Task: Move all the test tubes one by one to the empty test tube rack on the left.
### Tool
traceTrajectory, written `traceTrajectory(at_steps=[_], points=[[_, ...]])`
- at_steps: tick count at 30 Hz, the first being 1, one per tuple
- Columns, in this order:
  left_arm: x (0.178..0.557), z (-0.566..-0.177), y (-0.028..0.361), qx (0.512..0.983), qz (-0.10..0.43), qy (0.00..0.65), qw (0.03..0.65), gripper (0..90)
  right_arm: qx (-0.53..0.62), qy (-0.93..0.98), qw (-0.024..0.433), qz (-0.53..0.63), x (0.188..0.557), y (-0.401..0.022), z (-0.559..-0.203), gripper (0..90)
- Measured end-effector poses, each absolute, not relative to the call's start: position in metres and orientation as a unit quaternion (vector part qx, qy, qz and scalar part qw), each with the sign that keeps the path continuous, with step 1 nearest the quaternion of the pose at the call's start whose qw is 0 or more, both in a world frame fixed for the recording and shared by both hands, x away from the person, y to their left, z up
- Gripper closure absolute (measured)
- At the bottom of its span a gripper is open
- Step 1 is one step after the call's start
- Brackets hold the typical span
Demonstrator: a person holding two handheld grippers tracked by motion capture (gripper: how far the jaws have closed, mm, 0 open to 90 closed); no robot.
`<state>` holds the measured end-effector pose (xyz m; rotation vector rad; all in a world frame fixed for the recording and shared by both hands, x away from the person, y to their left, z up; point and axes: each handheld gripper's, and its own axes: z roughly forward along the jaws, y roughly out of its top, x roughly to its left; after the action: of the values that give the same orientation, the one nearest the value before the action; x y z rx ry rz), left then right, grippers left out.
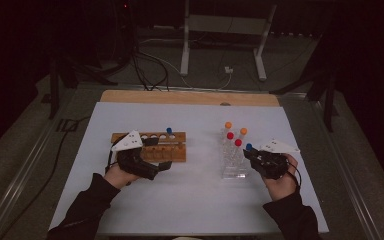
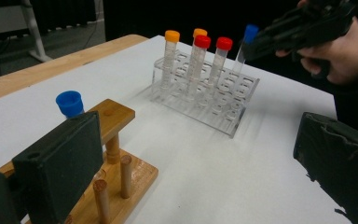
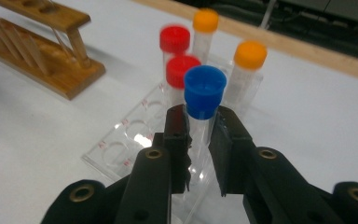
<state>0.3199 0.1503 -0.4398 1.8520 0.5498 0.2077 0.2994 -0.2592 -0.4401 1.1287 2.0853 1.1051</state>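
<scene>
One blue-capped tube (image 3: 204, 100) clamped between right gripper (image 3: 199, 140) pads, just below its cap, over clear rack (image 3: 121, 149)

Your high view looks forward and down over the table (image 1: 190, 200); both gripper views sit low and close, sharing the clear tube rack (image 2: 200, 100) with it.
</scene>
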Motion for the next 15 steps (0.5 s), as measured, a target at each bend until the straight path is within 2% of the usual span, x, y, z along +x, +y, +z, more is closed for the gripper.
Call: traceTrajectory(at_steps=[15], points=[[0.318,-0.437,0.146,0.793,0.082,0.222,0.562,2.3,0.367,0.775,0.281,0.43,0.28,-0.244,-0.41,76.4]])
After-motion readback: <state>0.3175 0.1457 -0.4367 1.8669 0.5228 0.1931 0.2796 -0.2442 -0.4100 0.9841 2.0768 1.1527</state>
